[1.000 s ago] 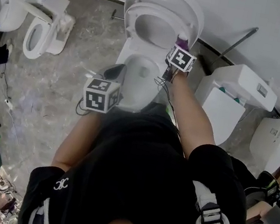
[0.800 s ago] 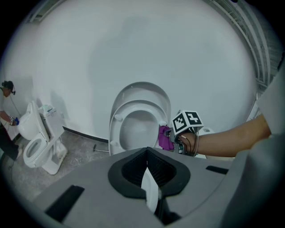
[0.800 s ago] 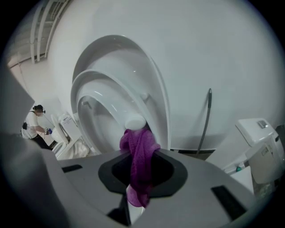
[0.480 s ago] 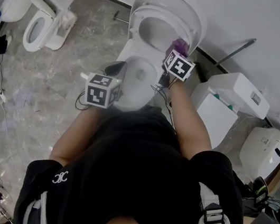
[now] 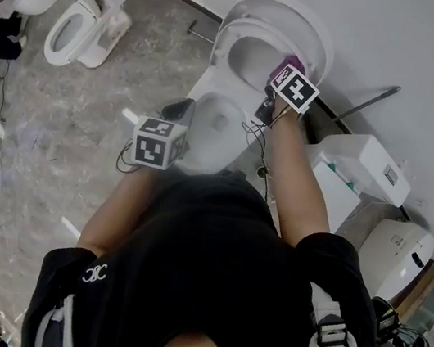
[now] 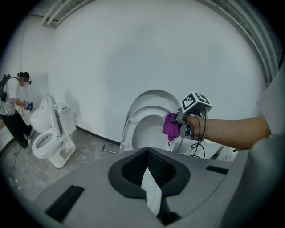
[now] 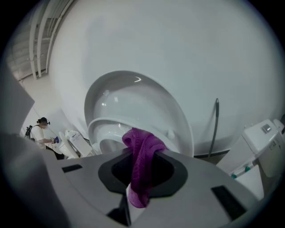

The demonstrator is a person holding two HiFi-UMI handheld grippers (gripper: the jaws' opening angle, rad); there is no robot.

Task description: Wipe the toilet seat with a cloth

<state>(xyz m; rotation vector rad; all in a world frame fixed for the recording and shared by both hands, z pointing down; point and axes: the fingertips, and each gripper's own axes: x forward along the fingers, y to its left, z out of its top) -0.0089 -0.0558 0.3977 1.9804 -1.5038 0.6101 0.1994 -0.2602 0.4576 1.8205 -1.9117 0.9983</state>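
Up at the right edge of the raised toilet seat [image 5: 226, 44] sits the purple cloth [image 7: 141, 169], so wiping looks underway and next needs 1 pressed sweep along the ring; right gripper [image 5: 285, 69] jaws pinch the cloth narrowly, left gripper [image 6: 147, 167] jaws closed, empty.

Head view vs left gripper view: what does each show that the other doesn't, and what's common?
Only the head view: the wearer's black top and the marker cube on the left gripper. Only the left gripper view: that gripper's jaws, shut with nothing between them. Both: the toilet with its lid and seat raised, the right gripper shut on the purple cloth by the raised seat, and the second toilet at far left.
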